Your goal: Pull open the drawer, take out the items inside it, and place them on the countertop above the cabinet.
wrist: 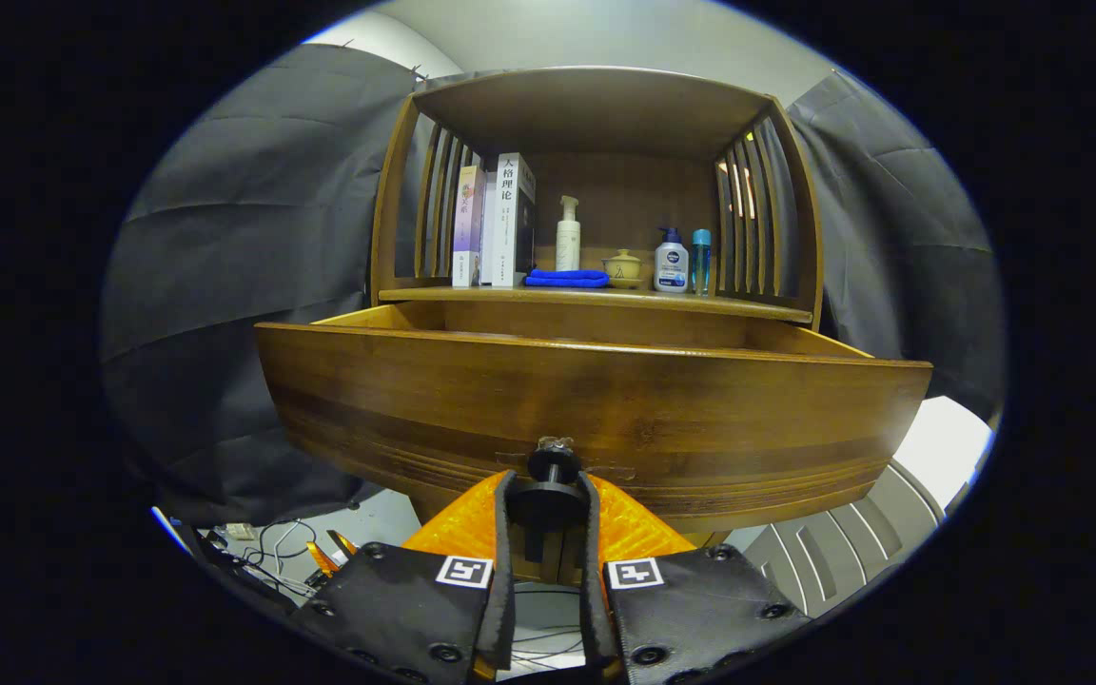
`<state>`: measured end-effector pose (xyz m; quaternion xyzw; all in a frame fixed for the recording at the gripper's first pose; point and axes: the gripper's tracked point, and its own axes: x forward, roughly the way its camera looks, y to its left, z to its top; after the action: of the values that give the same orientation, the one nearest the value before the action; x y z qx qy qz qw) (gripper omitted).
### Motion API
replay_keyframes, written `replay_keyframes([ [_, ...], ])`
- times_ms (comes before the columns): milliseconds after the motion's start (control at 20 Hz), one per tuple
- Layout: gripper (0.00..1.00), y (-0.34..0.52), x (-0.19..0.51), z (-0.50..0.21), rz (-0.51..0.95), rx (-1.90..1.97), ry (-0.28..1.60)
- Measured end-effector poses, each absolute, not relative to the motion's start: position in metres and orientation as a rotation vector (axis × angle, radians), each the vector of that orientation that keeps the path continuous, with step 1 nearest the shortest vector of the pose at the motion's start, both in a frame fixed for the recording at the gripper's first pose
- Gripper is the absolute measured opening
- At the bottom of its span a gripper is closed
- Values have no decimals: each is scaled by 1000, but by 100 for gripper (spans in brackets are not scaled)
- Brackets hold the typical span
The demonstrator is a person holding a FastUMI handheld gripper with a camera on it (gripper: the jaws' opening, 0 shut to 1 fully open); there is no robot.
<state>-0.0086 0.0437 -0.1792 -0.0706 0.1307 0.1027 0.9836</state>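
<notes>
Between the two fingers of our tongs we are seeing the drawer's knob, with both fingers pressing in on its dark round part, so the tongs are nearly closed around it. We are looking at the drawer standing pulled out from the wooden cabinet, its broad front panel just ahead of the fingers; its inside is hidden from us behind that panel, so we cannot tell what is lying in it. Above the drawer, on the bench, we are finding upright books, a white pump bottle, a folded blue cloth, a small lidded pot, a second pump bottle and a slim blue bottle.
</notes>
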Motion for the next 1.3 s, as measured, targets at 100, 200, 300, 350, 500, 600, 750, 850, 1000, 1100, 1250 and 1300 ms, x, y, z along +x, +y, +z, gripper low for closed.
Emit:
replay_keyframes([
  [100, 30, 43, -11, -179, 211, -150, 261],
  [200, 30, 43, -12, -178, 210, -164, 248],
  [300, 30, 43, -13, -179, 208, -159, 253],
  [350, 40, 44, -15, -177, 220, -146, 262],
  [500, 68, 32, -16, -143, 221, -156, 162],
  [600, 88, 20, -20, -122, 216, -169, 125],
  [750, 97, 12, -17, -75, 217, -158, 57],
  [850, 98, 12, -13, -56, 231, -144, 63],
  [1000, 98, 24, -3, -44, 290, -111, 125],
  [1100, 98, 28, 7, -42, 302, -115, 154],
  [1250, 98, 38, 29, -36, 314, -130, 201],
  [1300, 98, 41, 37, -38, 324, -134, 242],
])
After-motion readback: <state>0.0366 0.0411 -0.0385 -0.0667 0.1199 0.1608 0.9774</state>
